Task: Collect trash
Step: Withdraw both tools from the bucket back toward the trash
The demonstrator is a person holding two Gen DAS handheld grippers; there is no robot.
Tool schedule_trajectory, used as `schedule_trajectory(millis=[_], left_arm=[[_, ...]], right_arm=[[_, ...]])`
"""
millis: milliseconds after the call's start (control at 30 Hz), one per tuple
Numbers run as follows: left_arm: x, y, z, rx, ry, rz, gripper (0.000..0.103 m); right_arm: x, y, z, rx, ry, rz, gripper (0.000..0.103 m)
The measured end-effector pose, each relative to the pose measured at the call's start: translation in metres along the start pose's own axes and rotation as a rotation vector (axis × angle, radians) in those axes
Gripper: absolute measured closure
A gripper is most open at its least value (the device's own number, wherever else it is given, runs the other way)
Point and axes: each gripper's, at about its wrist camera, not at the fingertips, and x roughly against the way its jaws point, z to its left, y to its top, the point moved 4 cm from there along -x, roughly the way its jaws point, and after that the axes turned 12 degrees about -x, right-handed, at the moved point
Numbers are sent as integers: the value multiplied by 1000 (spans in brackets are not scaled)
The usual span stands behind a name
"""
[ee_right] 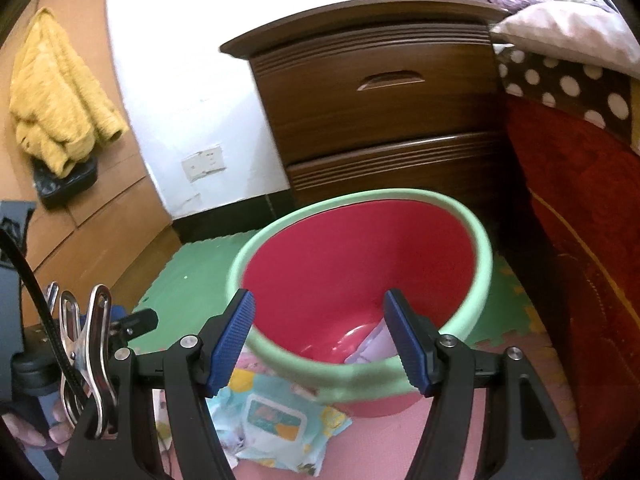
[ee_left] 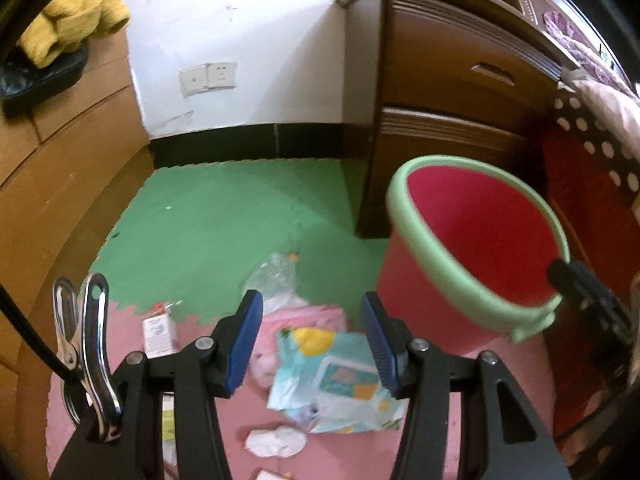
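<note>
My left gripper (ee_left: 313,344) is open and hangs over a heap of litter on the pink mat. Under it lie a blue-and-yellow wet-wipe packet (ee_left: 340,384), a pink packet (ee_left: 298,320) and a clear plastic wrapper (ee_left: 272,280). A small carton (ee_left: 160,332) and a crumpled white tissue (ee_left: 274,442) lie close by. The red bucket (ee_left: 480,240) with a green rim stands to the right. My right gripper (ee_right: 322,346) is open at the near rim of the red bucket (ee_right: 352,272), its pads not pressing on it. A pale purple scrap (ee_right: 372,346) lies inside. The wet-wipe packet (ee_right: 276,424) lies beside the bucket.
A dark wooden nightstand (ee_right: 380,112) stands behind the bucket, with a bed with a red cover (ee_right: 580,240) to its right. A light wooden cabinet (ee_left: 60,168) on the left carries a yellow cloth (ee_left: 76,16). A green foam mat (ee_left: 224,216) reaches the wall. A hand (ee_right: 36,432) grips the left tool.
</note>
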Motion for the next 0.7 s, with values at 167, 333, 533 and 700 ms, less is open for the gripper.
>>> schedule_trajectory(millis=[167, 333, 533, 700], left_arm=[[-1, -32, 19, 9, 21, 47, 49], [-10, -62, 34, 9, 49, 100, 49], [-28, -96, 40, 1, 41, 170, 49], [-51, -120, 39, -14, 22, 231, 49]], right_arm=[[2, -16, 17, 8, 21, 50, 35], [4, -34, 29, 2, 38, 105, 35], [7, -51, 42, 24, 38, 139, 35], [2, -66, 47, 38, 31, 181, 35]])
